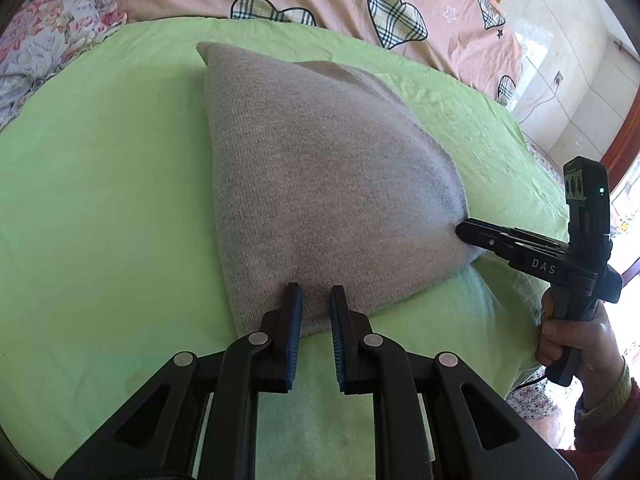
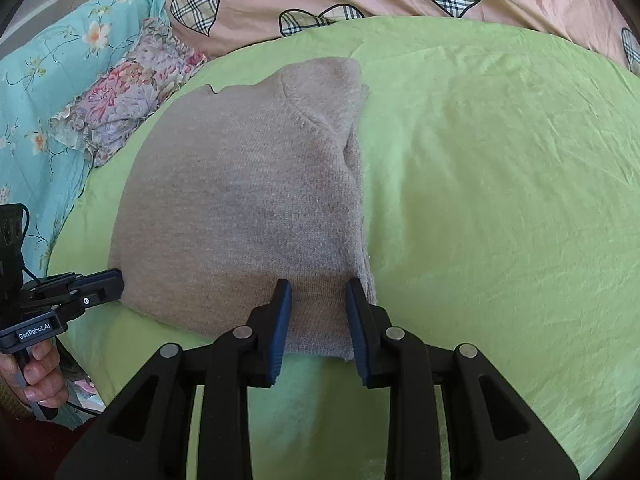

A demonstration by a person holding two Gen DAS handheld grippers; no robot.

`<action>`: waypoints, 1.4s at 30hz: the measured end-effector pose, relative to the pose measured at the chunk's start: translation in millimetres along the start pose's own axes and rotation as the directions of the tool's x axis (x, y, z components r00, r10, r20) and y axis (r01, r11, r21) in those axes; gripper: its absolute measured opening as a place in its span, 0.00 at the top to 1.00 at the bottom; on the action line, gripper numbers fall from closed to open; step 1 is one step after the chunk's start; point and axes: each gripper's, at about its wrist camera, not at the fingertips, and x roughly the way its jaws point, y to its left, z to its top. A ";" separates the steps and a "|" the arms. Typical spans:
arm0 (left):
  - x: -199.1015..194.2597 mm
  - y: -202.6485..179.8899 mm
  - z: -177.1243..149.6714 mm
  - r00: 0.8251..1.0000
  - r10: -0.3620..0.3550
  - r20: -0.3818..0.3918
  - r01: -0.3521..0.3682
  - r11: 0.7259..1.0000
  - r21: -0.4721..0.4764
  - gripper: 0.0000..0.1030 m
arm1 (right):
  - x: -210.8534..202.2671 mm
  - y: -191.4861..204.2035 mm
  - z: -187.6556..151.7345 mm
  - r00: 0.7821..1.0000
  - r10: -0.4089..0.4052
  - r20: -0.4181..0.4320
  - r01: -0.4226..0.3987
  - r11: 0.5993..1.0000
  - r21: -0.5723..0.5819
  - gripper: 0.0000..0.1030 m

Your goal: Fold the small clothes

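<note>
On a green sheet point(image 1: 100, 160) spread over a bed, a grey knit garment point(image 1: 312, 184) lies doubled over, its near edge lifted toward me. At its left corner, my left gripper point(image 1: 316, 300) has narrow jaws with the hem bunched between them. At the right corner, my right gripper point(image 2: 318, 300) has jaws somewhat wider, the edge lying between them; I cannot tell whether they pinch it. One fold looks made; I judge further folds and smoothing remain.

Fuzzy matt knit garment point(image 1: 320, 184), creased cotton sheet point(image 1: 100, 184)
</note>
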 end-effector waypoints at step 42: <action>-74.5 -14.7 -37.2 0.946 0.324 0.031 -0.325 0.946 0.024 0.19 | -70.7 46.7 -61.4 0.999 -0.032 -0.036 0.036 0.995 0.096 0.15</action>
